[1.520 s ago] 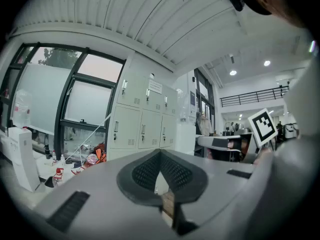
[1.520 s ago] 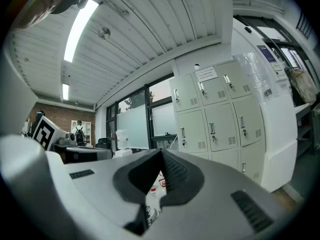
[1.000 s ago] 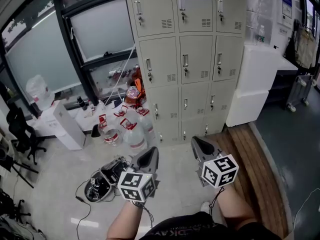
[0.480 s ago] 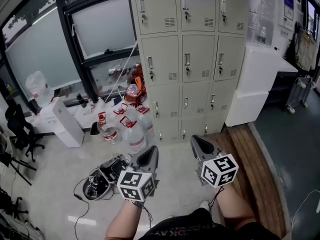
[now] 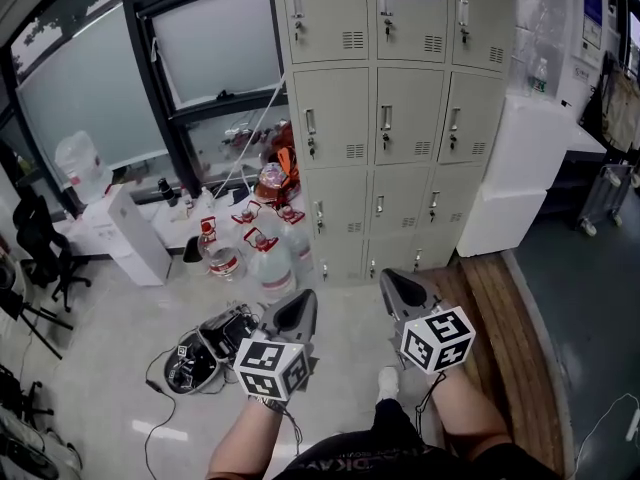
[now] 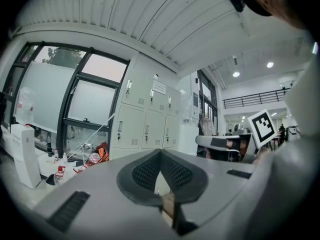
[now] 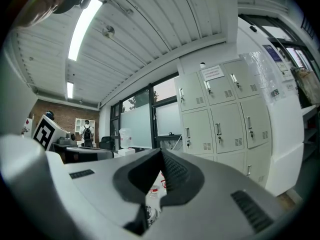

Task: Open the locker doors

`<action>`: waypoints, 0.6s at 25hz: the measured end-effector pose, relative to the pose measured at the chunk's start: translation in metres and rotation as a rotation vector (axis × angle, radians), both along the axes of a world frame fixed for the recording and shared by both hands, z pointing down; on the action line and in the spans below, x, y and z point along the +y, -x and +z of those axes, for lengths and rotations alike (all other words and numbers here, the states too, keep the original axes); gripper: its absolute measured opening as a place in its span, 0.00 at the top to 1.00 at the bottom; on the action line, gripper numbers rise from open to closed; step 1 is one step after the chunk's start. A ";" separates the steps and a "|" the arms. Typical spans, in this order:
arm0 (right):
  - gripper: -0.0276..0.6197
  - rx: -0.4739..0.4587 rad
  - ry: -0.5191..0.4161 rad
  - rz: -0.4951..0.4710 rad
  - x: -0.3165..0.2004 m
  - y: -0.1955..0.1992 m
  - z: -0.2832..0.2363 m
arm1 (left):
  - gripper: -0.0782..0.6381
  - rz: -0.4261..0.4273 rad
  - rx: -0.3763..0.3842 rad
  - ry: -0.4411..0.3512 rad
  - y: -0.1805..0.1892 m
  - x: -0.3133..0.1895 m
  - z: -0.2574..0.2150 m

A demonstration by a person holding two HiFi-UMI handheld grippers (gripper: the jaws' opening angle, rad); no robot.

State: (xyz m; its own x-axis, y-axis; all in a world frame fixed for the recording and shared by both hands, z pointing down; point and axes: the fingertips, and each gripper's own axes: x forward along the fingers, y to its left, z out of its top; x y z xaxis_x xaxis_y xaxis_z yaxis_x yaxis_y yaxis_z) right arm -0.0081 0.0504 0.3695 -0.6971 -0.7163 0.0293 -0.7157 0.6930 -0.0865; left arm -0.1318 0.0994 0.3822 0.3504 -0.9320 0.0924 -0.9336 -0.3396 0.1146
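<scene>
A beige metal locker bank (image 5: 400,108) stands ahead, three columns wide, every door closed with a small handle and vent. It also shows in the left gripper view as the locker bank (image 6: 147,119) and in the right gripper view as the locker bank (image 7: 220,119). My left gripper (image 5: 295,313) and right gripper (image 5: 400,290) hang low over the floor, well short of the lockers. Both are shut with nothing between their jaws. The left gripper (image 6: 160,156) and right gripper (image 7: 161,156) point toward the lockers.
Water jugs (image 5: 270,268) and bottles stand on the floor left of the lockers. A tangle of cables and gear (image 5: 205,353) lies near my left gripper. A white cabinet (image 5: 515,183) adjoins the lockers on the right, beside a wooden platform (image 5: 500,308). A water dispenser (image 5: 125,233) stands left.
The view has shifted slightly closer to the lockers and to the right. A white shoe has come into view between the grippers. Both grippers stay shut.
</scene>
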 end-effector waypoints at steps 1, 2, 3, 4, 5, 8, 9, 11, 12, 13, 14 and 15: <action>0.96 -0.001 0.001 -0.007 -0.006 0.002 0.001 | 0.89 -0.006 -0.004 0.002 0.001 -0.005 0.001; 0.96 -0.001 0.002 -0.014 -0.013 0.004 0.001 | 0.89 -0.013 -0.008 0.005 0.002 -0.011 0.002; 0.96 -0.002 0.005 -0.022 -0.020 0.006 0.002 | 0.89 -0.020 -0.009 0.008 0.003 -0.017 0.003; 0.96 -0.002 0.009 -0.030 -0.027 0.007 0.003 | 0.89 -0.027 -0.008 0.012 0.004 -0.023 0.004; 0.96 -0.002 0.013 -0.037 -0.035 0.009 0.004 | 0.89 -0.032 -0.006 0.016 0.005 -0.030 0.005; 0.96 0.000 0.019 -0.057 -0.060 0.016 0.006 | 0.89 -0.031 -0.008 0.019 0.005 -0.051 0.006; 0.96 0.000 0.020 -0.063 -0.070 0.017 0.007 | 0.89 -0.028 -0.012 0.018 0.005 -0.059 0.006; 0.96 0.002 0.019 -0.072 -0.090 0.020 0.008 | 0.89 -0.027 -0.020 0.015 0.005 -0.076 0.007; 0.96 0.003 0.017 -0.076 -0.100 0.021 0.010 | 0.89 -0.030 -0.022 0.014 0.005 -0.086 0.007; 0.96 0.005 0.017 -0.079 -0.110 0.022 0.011 | 0.89 -0.033 -0.021 0.014 0.005 -0.095 0.009; 0.96 0.007 0.018 -0.083 -0.121 0.023 0.014 | 0.89 -0.036 -0.020 0.015 0.005 -0.104 0.010; 0.96 0.007 0.021 -0.087 -0.131 0.023 0.016 | 0.89 -0.039 -0.021 0.017 0.005 -0.114 0.012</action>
